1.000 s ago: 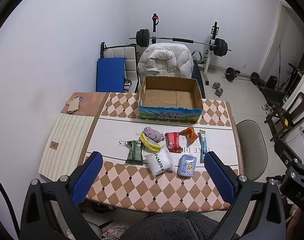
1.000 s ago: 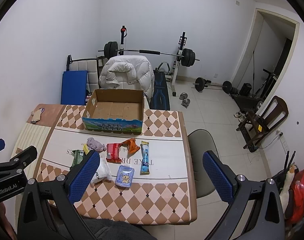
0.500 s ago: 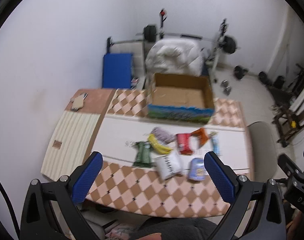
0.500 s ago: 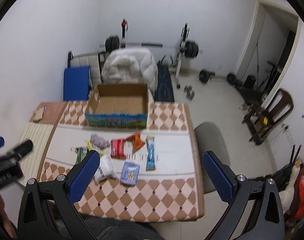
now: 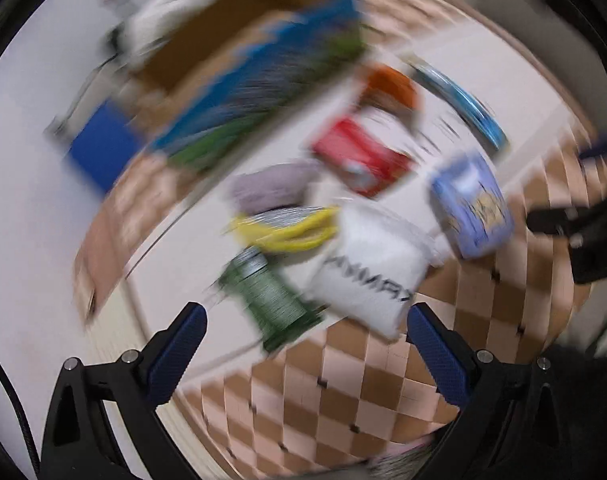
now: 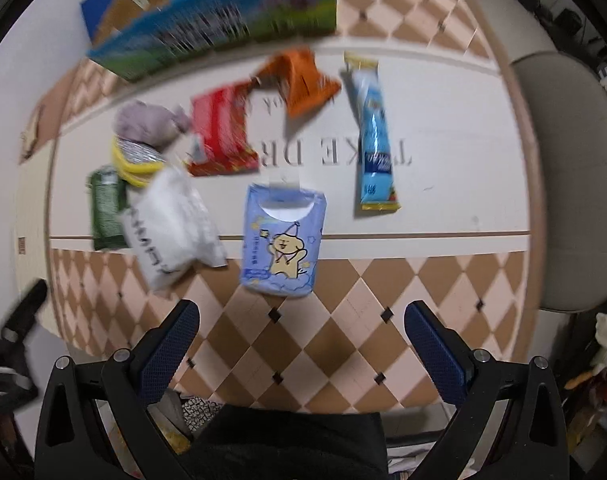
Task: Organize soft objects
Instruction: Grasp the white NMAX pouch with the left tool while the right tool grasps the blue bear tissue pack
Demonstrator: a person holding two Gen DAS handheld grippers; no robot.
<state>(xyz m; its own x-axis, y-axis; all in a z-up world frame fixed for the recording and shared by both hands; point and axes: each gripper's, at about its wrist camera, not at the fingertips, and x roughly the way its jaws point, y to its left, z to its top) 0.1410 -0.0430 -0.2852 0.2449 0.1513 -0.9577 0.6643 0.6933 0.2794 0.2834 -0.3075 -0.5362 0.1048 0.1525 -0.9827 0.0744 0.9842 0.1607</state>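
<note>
Cardboard box (image 5: 239, 64) smeared by blur; its top cut off

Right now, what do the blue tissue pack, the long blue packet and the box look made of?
Blue tissue pack: thin plastic film, slightly glossy, printed cartoon; its rounded corners suggest a soft filling.
Long blue packet: shiny plastic wrapper, probably film, with glare streaks and crimped yellow ends.
Box: cardboard, with a brown matte inside and a colour-printed outer face; blurred, so the finish is uncertain.

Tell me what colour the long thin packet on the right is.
Light blue with yellow ends, clearest in the right wrist view.
</note>
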